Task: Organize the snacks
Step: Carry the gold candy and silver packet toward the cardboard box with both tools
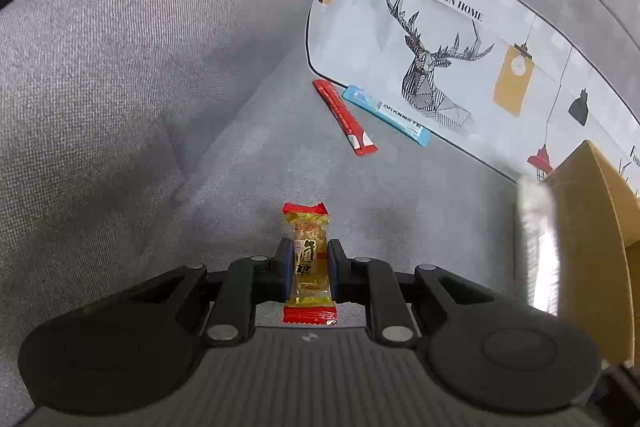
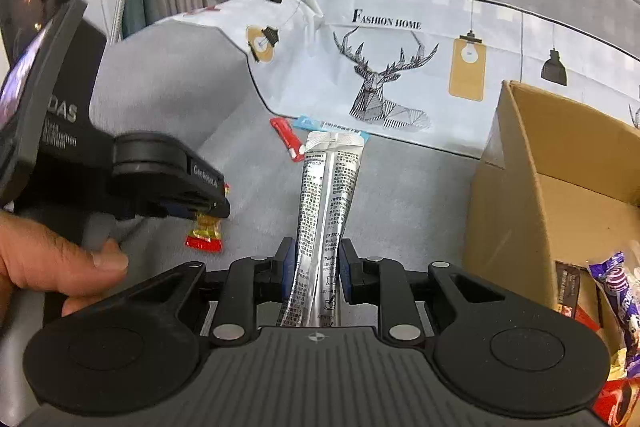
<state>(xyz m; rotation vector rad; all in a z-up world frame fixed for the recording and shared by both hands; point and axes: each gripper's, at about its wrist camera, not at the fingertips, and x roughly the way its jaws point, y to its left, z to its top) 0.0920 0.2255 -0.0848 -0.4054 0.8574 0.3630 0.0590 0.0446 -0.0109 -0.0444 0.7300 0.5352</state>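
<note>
Left gripper (image 1: 310,267) is clamped on a small yellow candy (image 1: 308,259) with red ends, over the grey sofa seat (image 1: 248,163). Right gripper (image 2: 318,267) pinches a long silver sachet (image 2: 326,211). Cardboard box (image 2: 560,187) of snacks sits right; red stick (image 1: 344,117) and blue stick (image 1: 386,115) lie far back by the deer cushion (image 1: 440,67).

We see bare grey seat cushion (image 1: 256,163) ahead of the left gripper (image 1: 310,267) jaws, open to pass. Further ahead and right of them, red stick pack (image 1: 344,117) and blue stick pack (image 1: 386,115) lie against the printed pillow (image 1: 440,39). Cardboard box (image 2: 532,187) wall blocks right of the right gripper (image 2: 318,267) jaws.
</note>
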